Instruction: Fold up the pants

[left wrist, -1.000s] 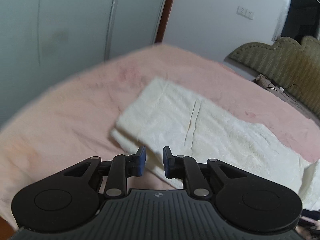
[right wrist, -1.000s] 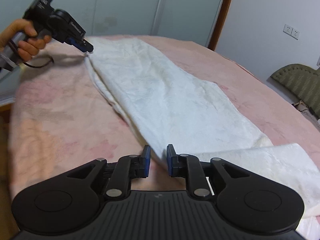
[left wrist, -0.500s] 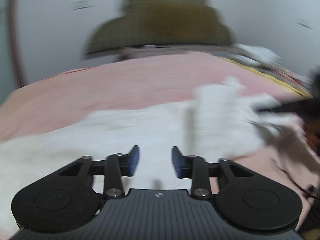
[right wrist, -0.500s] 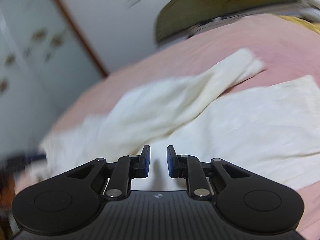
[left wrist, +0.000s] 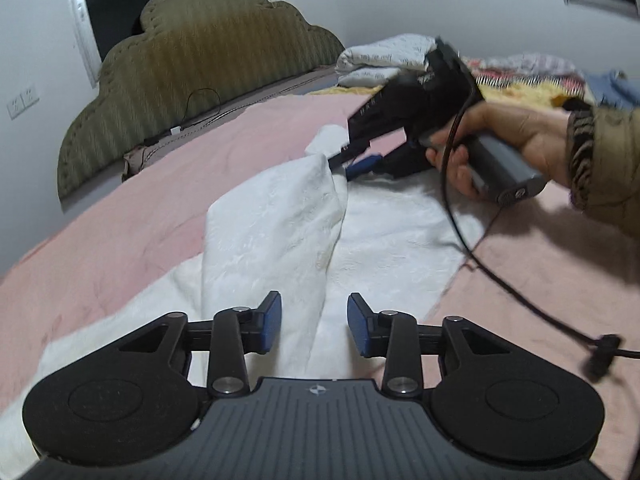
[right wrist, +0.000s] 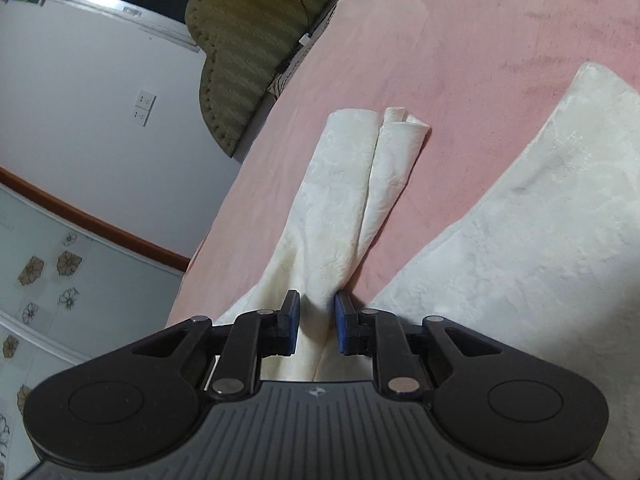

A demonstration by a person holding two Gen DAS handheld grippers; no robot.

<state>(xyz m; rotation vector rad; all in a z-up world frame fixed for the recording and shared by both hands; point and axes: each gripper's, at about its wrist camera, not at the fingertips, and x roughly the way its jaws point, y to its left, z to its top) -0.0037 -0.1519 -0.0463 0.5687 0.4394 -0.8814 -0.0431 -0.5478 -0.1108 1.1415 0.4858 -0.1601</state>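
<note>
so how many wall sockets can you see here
2: one socket plate and a second right next to it, on the white wall beside the green headboard. Others may be out of frame.

White walls [left wrist: 36, 32], an olive scalloped headboard [left wrist: 192, 60], a pink bedspread [left wrist: 140, 208], wall sockets [right wrist: 143, 107], dark windows [left wrist: 108, 4].

No legible words or numbers appear in either wrist view. Each gripper's ribbed black base plate [left wrist: 320, 420] carries only a small white compass-star emblem [left wrist: 318, 390], seen again from the right wrist [right wrist: 316, 391]. White lettering on the side of the right gripper [left wrist: 362, 160] is too blurred to read.
</note>
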